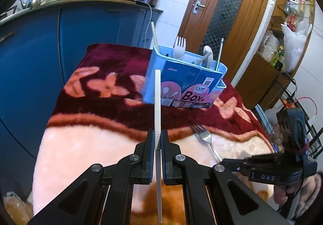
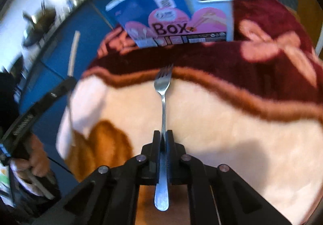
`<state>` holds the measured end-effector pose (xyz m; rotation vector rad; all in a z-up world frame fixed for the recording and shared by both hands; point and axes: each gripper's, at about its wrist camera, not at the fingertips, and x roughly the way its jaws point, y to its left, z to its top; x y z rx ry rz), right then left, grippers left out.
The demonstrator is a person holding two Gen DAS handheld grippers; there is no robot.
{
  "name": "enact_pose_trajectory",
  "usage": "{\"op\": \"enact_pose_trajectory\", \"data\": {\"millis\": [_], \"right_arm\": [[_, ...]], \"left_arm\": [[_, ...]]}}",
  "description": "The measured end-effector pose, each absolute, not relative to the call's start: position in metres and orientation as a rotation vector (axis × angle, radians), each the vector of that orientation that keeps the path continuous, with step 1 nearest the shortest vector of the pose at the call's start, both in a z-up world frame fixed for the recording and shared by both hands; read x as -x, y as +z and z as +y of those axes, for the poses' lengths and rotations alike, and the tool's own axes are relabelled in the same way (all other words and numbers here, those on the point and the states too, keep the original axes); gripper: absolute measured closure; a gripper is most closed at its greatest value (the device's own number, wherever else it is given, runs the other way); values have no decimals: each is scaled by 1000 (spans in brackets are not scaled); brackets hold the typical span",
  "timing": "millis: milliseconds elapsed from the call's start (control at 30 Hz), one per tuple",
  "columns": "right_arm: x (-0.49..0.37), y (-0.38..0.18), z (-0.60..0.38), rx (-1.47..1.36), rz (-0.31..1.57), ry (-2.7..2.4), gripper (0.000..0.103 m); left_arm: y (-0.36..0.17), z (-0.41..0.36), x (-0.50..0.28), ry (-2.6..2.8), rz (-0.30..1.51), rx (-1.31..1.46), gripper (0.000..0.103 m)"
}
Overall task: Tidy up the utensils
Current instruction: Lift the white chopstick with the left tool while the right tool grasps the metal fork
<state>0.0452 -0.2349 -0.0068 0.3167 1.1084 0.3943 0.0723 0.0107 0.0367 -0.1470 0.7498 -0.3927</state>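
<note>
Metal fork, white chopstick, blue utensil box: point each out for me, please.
metal fork [image 2: 164,101], right wrist view, on its neck just below the tines.
white chopstick [image 1: 157,101], left wrist view, on the shaft above the jaws.
blue utensil box [image 1: 193,81], left wrist view, on its printed front label.

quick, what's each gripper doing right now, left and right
Left gripper: closed on a white chopstick, holding it upright.
Right gripper: closed on the handle of a metal fork.
</note>
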Motion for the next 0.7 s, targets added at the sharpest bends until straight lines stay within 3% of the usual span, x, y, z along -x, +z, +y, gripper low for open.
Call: {"op": "enact_pose_trajectory", "data": {"millis": [467, 700], "right_arm": [[-7, -8, -270, -564, 912, 428, 100], [0, 3, -271, -404, 957, 353, 100]], "left_arm": [[48, -8, -67, -396, 726, 134, 98], [54, -15, -63, -407, 718, 121, 98]]}}
